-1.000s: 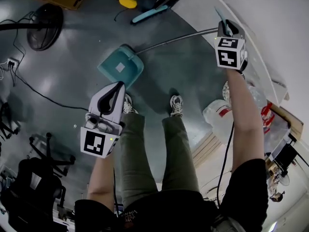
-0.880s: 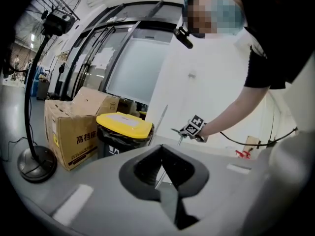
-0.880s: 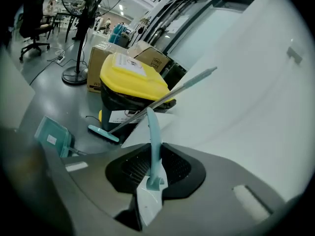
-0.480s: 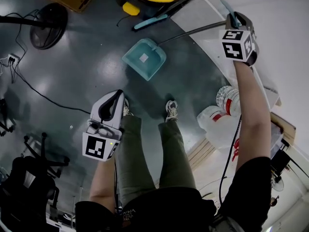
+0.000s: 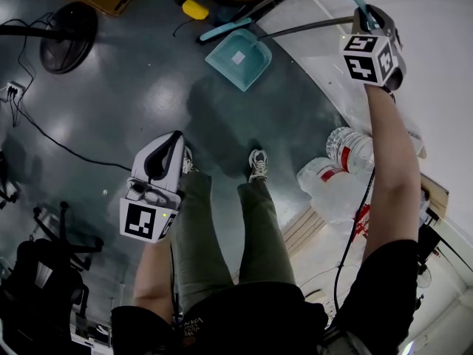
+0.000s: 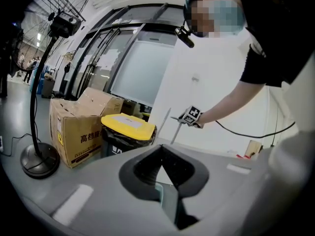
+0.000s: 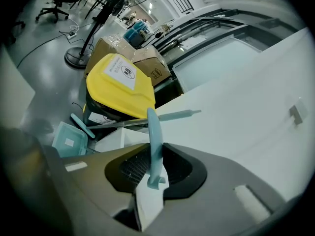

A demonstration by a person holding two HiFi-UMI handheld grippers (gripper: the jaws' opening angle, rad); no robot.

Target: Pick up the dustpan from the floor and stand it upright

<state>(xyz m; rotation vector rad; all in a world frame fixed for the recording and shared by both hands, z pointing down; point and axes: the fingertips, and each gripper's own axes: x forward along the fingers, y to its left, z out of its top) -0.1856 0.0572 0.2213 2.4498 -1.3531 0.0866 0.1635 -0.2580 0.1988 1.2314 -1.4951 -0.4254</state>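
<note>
Gleaming grey floor [image 5: 140, 87], white wall [image 5: 447, 9], dustpan [image 5: 238, 58]

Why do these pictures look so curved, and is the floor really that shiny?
Head view: pale glare patches on the floor. Left gripper view: wide lens bows the fan pole, corners go black. Right gripper view: window frames curve, rim fades dark.
</note>
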